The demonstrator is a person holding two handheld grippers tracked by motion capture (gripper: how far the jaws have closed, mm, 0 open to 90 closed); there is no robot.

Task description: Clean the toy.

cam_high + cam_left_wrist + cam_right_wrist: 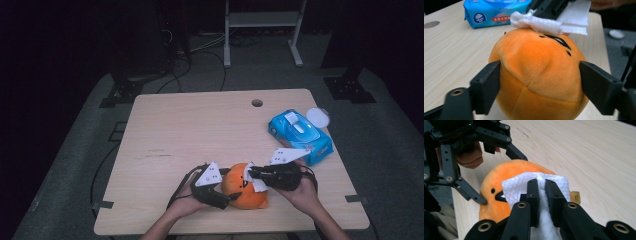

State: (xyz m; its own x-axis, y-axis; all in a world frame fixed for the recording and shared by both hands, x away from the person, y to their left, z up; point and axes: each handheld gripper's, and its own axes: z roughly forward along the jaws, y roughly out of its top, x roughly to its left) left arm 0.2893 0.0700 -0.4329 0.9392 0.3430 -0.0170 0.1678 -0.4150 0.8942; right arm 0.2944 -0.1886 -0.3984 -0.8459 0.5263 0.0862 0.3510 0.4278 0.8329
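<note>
1. Between the fingers of the right gripper point(541, 192) a folded white tissue point(556, 185) is pinched tight, the two pads nearly closed on it with only the sheet between them. The free part of the tissue spreads forward of the fingers and lies against the top of the orange plush toy point(499, 182), just above its dark eyes and mouth.

2. Either side of the toy, the fingers of the left gripper point(539, 85) stand wide apart and press on its flanks, the fabric dimpling a little at the left pad. That gripper steadies the orange plush toy point(536, 75) on the table while the tissue point(544, 23) rests on its far upper side.

3. Ahead of the right fingers and slightly below them lies the toy's face, so a wiping stroke would likely run across the rounded top toward the left gripper. The toy is roughly ball-shaped, with no clear long axis. The right gripper point(270, 175) is the one placed to work; the left gripper point(222, 192) only holds.

4. Beyond both pairs of fingers, on the right gripper's side, a blue pack of wipes point(300, 132) lies flat with its lid flipped open, well apart from the orange plush toy point(245, 187).

5. Under everything is a pale wooden table point(190, 130) with a cable hole near its far edge. Around it are grey floor, trailing cables and a dark room with a light metal frame at the back.
</note>
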